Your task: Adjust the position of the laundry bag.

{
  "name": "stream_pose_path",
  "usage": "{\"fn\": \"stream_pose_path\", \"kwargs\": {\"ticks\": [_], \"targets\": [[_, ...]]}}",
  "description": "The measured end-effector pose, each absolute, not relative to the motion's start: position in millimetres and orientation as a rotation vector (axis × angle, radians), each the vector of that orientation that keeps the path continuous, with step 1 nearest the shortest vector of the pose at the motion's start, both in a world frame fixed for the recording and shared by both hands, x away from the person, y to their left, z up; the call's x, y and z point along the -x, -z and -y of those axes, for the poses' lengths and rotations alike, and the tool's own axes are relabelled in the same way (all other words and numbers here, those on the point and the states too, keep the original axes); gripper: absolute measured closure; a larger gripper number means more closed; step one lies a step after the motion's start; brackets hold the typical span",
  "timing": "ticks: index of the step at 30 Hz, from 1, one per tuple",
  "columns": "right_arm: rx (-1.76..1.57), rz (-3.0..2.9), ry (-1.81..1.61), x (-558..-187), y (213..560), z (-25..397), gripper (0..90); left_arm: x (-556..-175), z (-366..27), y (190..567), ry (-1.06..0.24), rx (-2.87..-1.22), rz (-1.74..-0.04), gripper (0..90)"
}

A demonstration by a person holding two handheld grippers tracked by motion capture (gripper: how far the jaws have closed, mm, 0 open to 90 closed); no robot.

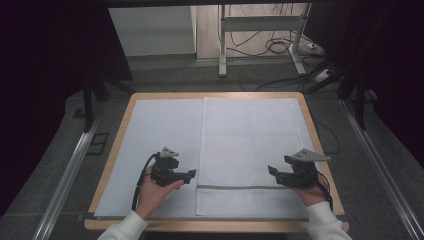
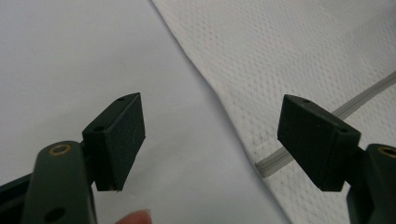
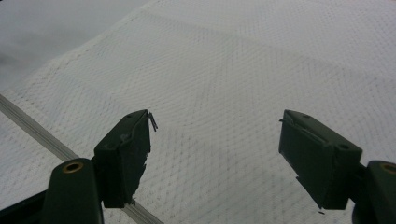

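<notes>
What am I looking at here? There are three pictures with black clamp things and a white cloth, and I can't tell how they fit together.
A person sits at a wooden table and holds a hand tool in each hand; there is no robot arm. The high view looks down from above: the left gripper and the right gripper face each other. The other two pictures come from small cameras riding on those tools, looking out between their black fingers.

On the table lies a pale sheet, and on it a white mesh cloth bag with a zipper near the person's edge. Both grippers are open and hold nothing. The left one sits at the bag's edge by the zipper end; the right one is over the mesh.
</notes>
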State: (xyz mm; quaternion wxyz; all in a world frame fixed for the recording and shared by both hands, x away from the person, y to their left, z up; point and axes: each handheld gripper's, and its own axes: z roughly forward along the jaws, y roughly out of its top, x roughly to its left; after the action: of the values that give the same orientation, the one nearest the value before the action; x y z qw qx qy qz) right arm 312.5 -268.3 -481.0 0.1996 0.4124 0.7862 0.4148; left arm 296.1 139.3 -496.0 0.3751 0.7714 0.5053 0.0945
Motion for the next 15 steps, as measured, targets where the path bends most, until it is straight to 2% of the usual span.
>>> {"fn": "stream_pose_path", "kwargs": {"ticks": [15], "targets": [[-1.162, -2.185, -1.137, -313.1, 480.7, 271.0, 23.3, -303.3, -126.8, 508.7, -0.168, -2.004, -1.312, 29.1]]}}
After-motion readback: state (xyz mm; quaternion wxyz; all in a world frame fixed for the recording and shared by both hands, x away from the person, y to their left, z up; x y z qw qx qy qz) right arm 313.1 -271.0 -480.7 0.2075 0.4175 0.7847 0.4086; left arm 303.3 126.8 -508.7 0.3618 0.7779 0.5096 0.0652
